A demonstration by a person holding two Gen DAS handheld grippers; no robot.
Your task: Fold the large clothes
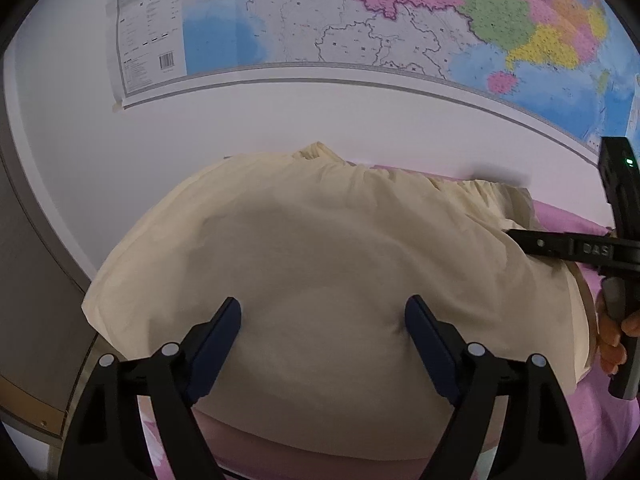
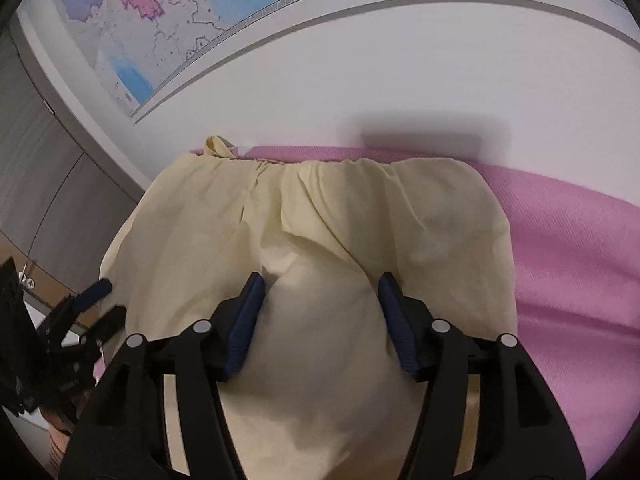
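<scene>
A pale yellow garment (image 1: pixel 320 248) lies spread on a pink sheet (image 1: pixel 600 420), its gathered far edge near the wall. My left gripper (image 1: pixel 322 312) is open, its blue pads wide apart just over the garment's near part. My right gripper (image 2: pixel 320 286) is open too, and a ridge of the yellow garment (image 2: pixel 320 320) bulges between its fingers. The right gripper also shows in the left wrist view (image 1: pixel 516 236) at the garment's right side, held by a hand. The left gripper shows in the right wrist view (image 2: pixel 96 300) at the far left.
A white wall (image 1: pixel 280 128) stands right behind the bed with a large coloured map (image 1: pixel 360 12) taped on it. Grey cabinet doors (image 2: pixel 48 184) and a wooden edge (image 1: pixel 24 404) are on the left. Pink sheet (image 2: pixel 580 248) extends to the right.
</scene>
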